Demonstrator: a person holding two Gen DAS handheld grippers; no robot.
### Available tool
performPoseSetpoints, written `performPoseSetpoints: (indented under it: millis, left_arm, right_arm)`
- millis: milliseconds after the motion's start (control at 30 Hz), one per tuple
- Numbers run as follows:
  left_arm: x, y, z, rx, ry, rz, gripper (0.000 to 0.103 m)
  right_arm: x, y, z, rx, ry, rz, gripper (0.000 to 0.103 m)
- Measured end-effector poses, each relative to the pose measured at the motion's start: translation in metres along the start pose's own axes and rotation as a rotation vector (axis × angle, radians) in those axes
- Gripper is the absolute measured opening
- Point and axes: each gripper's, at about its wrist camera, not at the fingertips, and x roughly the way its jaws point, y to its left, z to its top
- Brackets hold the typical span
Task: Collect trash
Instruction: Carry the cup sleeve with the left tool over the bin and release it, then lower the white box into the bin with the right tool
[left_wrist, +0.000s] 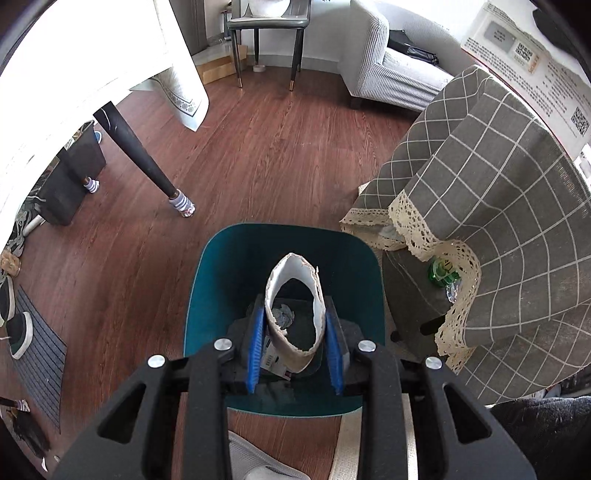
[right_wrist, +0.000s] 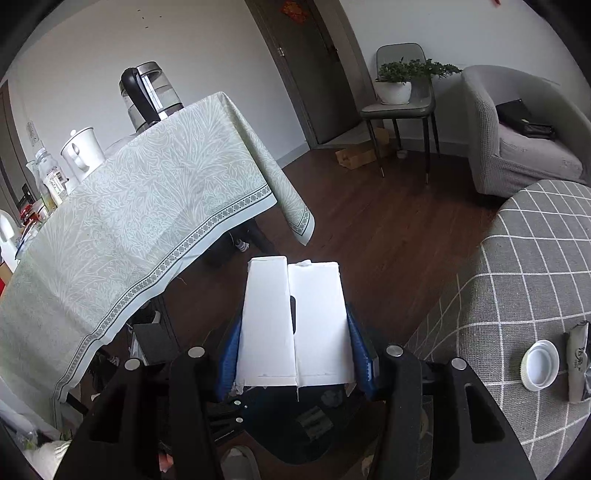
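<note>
In the left wrist view my left gripper (left_wrist: 295, 354) is shut on a curled strip of torn white cardboard (left_wrist: 295, 314), held between its blue pads right above a teal trash bin (left_wrist: 207, 295). Crumpled paper and a printed wrapper lie inside the bin. In the right wrist view my right gripper (right_wrist: 293, 354) is shut on a flattened white cardboard box (right_wrist: 291, 325), its blue pads pressing both side edges. The box hangs above the dark floor, with the bin's dark rim partly visible below it.
A low table with a grey checked cloth (left_wrist: 498, 221) stands to the right; a green bottle (left_wrist: 441, 271) sits under it, a white lid (right_wrist: 540, 364) and a wrapper (right_wrist: 580, 363) on top. A dining table with a pale green cloth (right_wrist: 147, 221) stands to the left. Wooden floor (left_wrist: 277, 155) lies ahead.
</note>
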Motion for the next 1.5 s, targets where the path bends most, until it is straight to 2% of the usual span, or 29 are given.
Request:
performPoseSetpoints:
  millis: [167,267,400,767,1200,1500]
  left_arm:
    - [0.008,0.005,-0.009,0.016,0.029,0.002,0.033]
    - [0.007,0.008,-0.013,0.017,0.026,0.005,0.045]
    - [0.004,0.017,-0.015,-0.002,0.019,0.005,0.052]
    - [-0.028,0.042,-0.011,-0.054,-0.076,-0.004,0.067]
    - [-0.086,0.053,0.001,-0.090,-0.242,-0.002,0.071]
    - [-0.133,0.033,0.018,-0.055,-0.363,-0.002,0.059]
  right_arm:
    - [0.013,0.007,-0.003,-0.007,0.026,0.006,0.052]
    - [0.020,0.011,-0.004,-0.012,0.038,0.006,0.052]
    - [0.029,0.014,-0.006,-0.017,0.052,0.006,0.052]
    - [0.074,0.023,-0.018,-0.025,0.133,-0.018,0.052]
    - [0.121,0.029,-0.050,-0.081,0.273,-0.078,0.052]
    - [0.146,0.033,-0.082,-0.140,0.376,-0.121,0.053]
